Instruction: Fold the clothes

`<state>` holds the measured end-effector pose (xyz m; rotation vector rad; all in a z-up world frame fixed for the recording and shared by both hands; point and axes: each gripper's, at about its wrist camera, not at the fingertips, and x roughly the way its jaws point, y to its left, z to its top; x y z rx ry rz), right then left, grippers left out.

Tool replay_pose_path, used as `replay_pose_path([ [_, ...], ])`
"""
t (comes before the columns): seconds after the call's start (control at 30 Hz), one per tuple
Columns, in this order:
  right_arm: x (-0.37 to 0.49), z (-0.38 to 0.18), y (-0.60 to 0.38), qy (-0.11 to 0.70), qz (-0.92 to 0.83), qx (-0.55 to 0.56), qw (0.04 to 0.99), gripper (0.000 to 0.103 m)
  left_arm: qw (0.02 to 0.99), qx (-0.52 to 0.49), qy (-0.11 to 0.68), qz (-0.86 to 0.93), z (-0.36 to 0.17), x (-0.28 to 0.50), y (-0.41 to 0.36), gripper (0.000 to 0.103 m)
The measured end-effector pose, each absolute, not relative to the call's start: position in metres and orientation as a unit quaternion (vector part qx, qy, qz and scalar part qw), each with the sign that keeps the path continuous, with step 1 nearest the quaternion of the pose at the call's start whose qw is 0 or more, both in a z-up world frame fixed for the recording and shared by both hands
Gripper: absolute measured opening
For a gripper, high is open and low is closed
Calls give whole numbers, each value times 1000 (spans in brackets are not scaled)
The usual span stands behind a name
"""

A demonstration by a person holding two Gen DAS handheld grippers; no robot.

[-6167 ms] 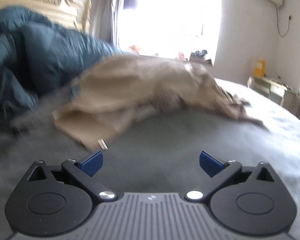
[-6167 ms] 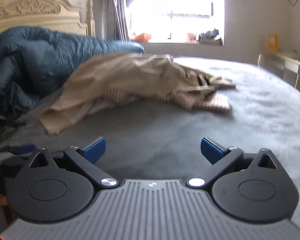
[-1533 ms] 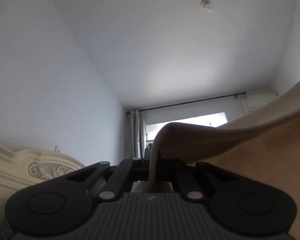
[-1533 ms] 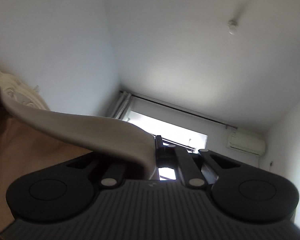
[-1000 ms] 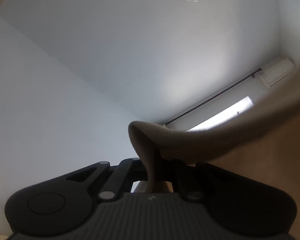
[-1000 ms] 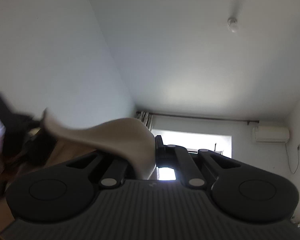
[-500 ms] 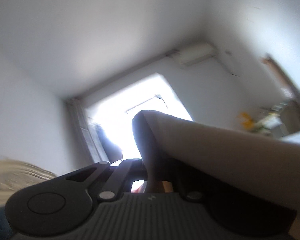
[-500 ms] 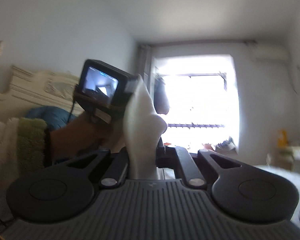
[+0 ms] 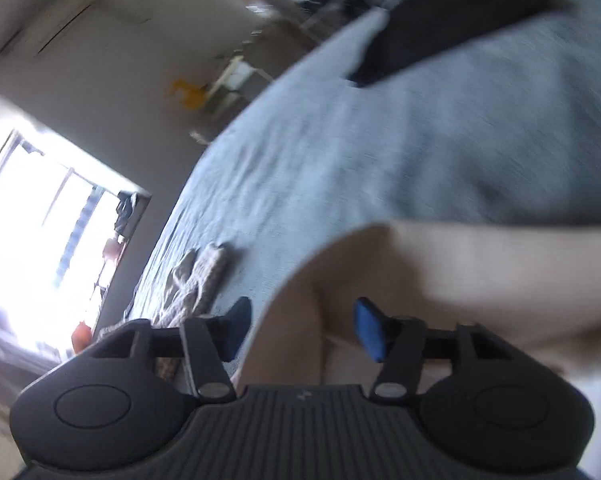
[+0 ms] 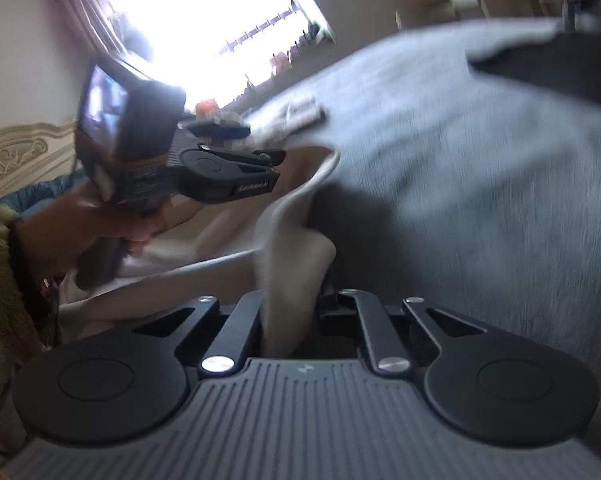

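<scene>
Our left gripper (image 9: 300,326) is opening its jaws, the cloth (image 9: 440,280) loose between them; a second ago they were clenched on it overhead. The right gripper (image 10: 290,300) still pinches its corner, jaws just starting to part. We judge the cloth is being laid on the bed (image 9: 380,140). Blur hides how it lies.

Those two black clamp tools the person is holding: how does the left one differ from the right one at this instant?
The left gripper has its blue fingers apart and opening, with the beige cloth between them but not pinched; the right gripper is nearly shut, its jaws starting to part, with cloth bunched between them. The left one shows its blue pads; the right one's are hidden by cloth. Both hang over the grey bed.
</scene>
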<state>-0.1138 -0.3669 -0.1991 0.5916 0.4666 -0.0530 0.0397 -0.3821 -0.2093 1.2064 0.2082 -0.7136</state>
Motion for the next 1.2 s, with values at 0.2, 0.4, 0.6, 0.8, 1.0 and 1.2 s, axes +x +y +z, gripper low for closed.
replay_pose_path([
  [0.2, -121, -185, -396, 230, -13, 296, 927, 34, 809, 486, 118, -310, -123, 0, -304, 82],
  [0.4, -142, -179, -393, 237, -4, 241, 941, 53, 903, 235, 187, -306, -39, -53, -183, 89],
  [0.6, -160, -171, -379, 296, 33, 225, 928, 54, 936, 71, 212, -271, -32, -111, -69, 90],
  [0.8, -146, -152, -336, 410, 51, -2, 911, 54, 962, -33, 213, -167, -50, -123, 29, 90],
  [1.0, -168, -81, -295, 273, 67, -142, 949, 66, 961, -127, 229, -84, -79, -97, 111, 90],
  [1.2, -133, -36, -247, 225, 127, -135, 956, 69, 946, -189, 251, -77, -126, -70, 144, 90],
])
